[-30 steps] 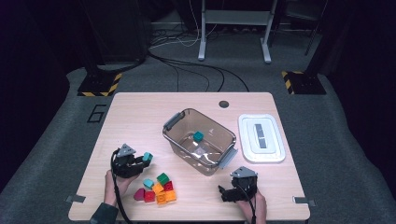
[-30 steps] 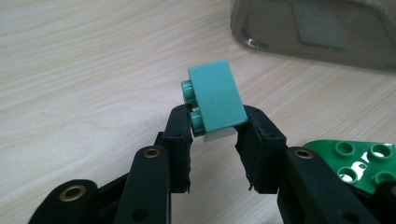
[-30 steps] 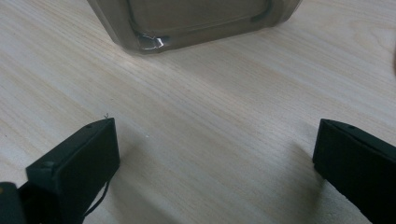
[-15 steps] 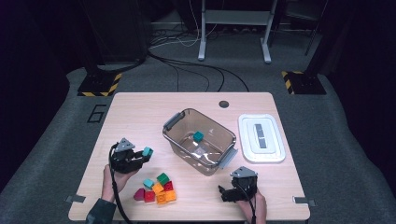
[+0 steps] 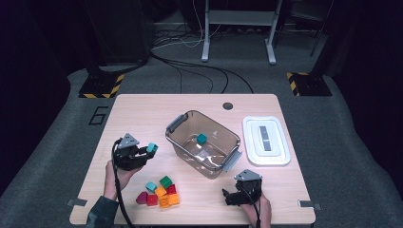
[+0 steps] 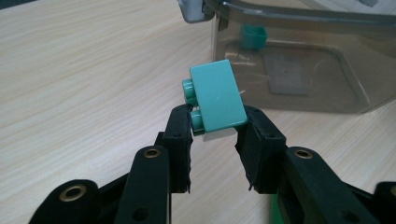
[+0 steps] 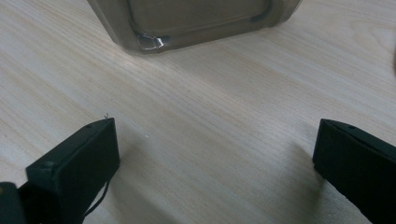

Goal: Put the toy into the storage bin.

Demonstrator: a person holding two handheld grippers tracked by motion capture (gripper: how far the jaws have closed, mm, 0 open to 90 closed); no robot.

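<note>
My left gripper (image 5: 146, 153) (image 6: 215, 133) is shut on a light teal toy brick (image 5: 152, 147) (image 6: 217, 101), held above the table to the left of the clear plastic bin (image 5: 177, 124) (image 6: 299, 100). A darker teal brick (image 5: 202, 138) (image 6: 253, 37) lies inside the bin. Near the front edge sits a pile of bricks (image 5: 160, 192) in red, orange, green and teal. My right gripper (image 5: 228, 196) (image 7: 215, 154) rests on the table at the front right, its jaws wide open with bare wood between them, facing the bin's near wall (image 7: 196, 23).
The bin's white lid (image 5: 266, 140) lies flat to the right of the bin. A dark round hole (image 5: 228, 106) marks the table's far edge. Cables trail from both grippers toward the person's hands at the front.
My left gripper has lifted off the brick pile with the light teal brick and moved up and away from the front edge. The right gripper has stayed put.
</note>
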